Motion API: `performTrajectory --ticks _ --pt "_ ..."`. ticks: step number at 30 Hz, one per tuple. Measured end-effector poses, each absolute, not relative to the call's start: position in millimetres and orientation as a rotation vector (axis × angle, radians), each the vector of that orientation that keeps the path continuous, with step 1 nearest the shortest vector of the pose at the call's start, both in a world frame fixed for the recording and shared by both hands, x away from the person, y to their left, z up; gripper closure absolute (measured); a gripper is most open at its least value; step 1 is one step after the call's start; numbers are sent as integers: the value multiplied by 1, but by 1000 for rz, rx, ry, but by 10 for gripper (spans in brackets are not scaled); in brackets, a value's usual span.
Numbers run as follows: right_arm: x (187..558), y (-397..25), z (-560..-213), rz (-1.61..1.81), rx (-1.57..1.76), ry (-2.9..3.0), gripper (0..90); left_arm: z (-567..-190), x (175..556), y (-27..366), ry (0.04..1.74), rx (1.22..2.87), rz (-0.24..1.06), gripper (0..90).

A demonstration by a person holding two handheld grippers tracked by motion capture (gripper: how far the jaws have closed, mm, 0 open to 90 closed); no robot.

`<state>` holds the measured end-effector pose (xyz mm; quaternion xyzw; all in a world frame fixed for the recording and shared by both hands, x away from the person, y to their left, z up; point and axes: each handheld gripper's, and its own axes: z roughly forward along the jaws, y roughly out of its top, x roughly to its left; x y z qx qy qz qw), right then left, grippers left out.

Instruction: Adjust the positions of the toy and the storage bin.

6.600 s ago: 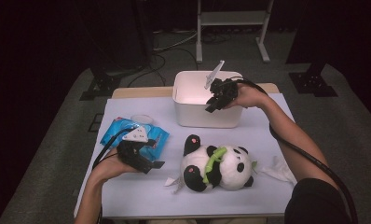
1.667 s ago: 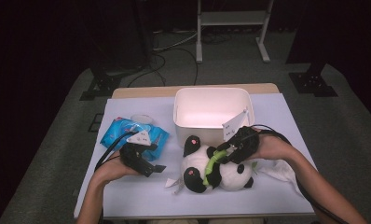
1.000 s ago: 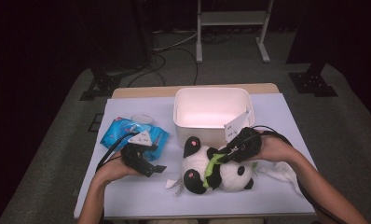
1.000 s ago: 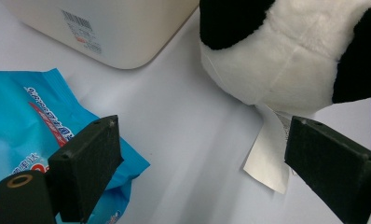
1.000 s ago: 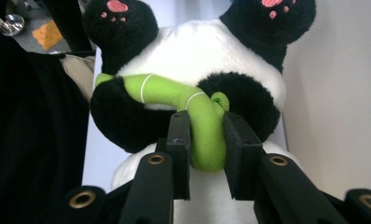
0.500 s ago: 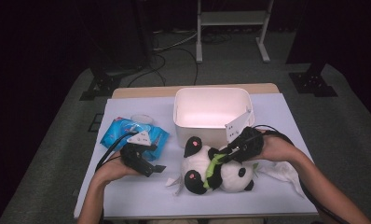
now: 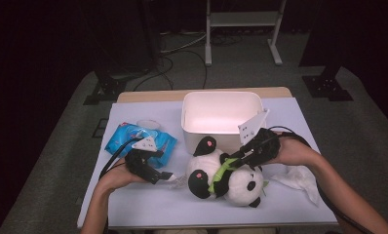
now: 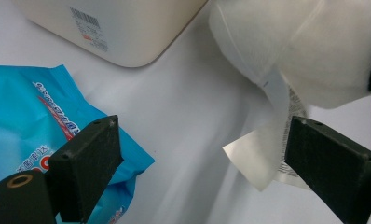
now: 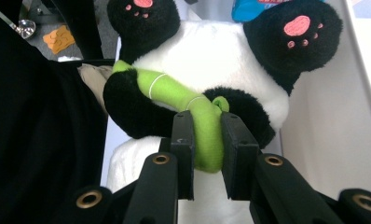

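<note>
- So far I have the grab made: my right gripper (image 9: 201, 140) has its two black jaws closed on the soft green bamboo stalk (image 9: 193, 114) that the black-and-white plush panda toy (image 7: 224, 174) hugs across its belly.
- The panda lies on its back on the pale lilac table cover (image 7: 148, 204), just in front of the open white plastic tub (image 7: 220, 100), its pink-soled feet pointing toward the tub's near wall and one foot touching or almost touching it.
- My left gripper (image 7: 150, 168) rests on the table to the left of the panda, jaws wide apart and holding nothing; in the left gripper view the panda's white sewn-in paper label (image 8: 272, 144) hangs between them, untouched as far as I can tell.
- Beside that gripper, left of the tub, lies the blue plastic wipes packet (image 7: 141, 141); a crumpled white tissue (image 7: 299, 178) lies right of the panda.
- The tub looks empty inside.
- I judge the work about a third done: grip secured, but the lift, the carry over the rim and the release into the tub are all left.
- Whether the thin stalk alone will bear the whole toy, I cannot tell.
</note>
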<state>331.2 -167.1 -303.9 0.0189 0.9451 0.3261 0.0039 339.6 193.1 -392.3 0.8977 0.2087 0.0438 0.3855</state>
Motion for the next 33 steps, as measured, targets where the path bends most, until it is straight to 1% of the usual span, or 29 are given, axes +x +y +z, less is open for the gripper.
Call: performTrajectory --ticks 11,33 --pt "332 -172 -280 1014 67 2936 765 -392 341 198 550 2270 111 102" --pt "334 -179 -217 992 66 2880 766 -393 345 207 570 2237 104 102"
